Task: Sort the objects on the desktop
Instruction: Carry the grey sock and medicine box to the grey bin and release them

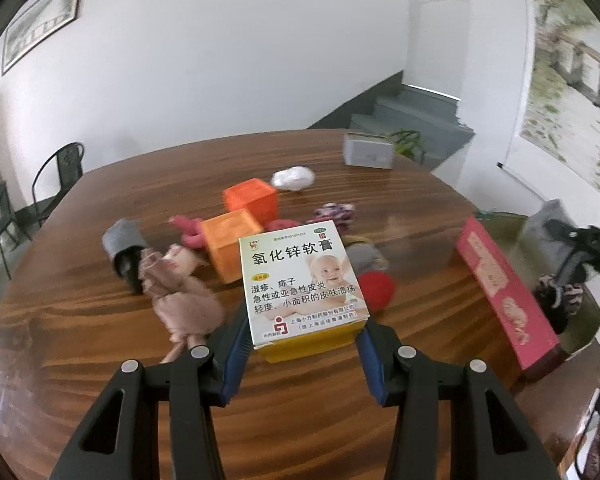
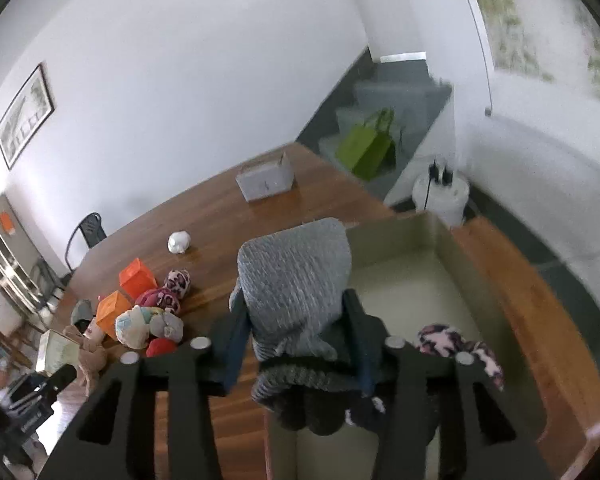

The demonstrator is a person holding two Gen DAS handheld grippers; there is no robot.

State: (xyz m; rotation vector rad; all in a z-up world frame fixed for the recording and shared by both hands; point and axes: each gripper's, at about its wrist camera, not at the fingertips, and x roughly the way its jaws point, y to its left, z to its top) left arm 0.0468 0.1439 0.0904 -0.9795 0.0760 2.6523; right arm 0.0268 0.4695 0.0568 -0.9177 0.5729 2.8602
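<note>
Wood table (image 1: 100, 352), white walls (image 1: 220, 60), stairs (image 1: 412, 116) behind

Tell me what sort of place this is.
Probably a room in a home, not a workshop or lab. A large wooden table stands near a staircase, framed pictures hang on white walls, and a metal chair waits beside the table.

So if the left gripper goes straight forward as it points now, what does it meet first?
The left gripper, shut on the ointment box, probably meets the red ball or the nearer orange cube first; depth is unclear.
</note>
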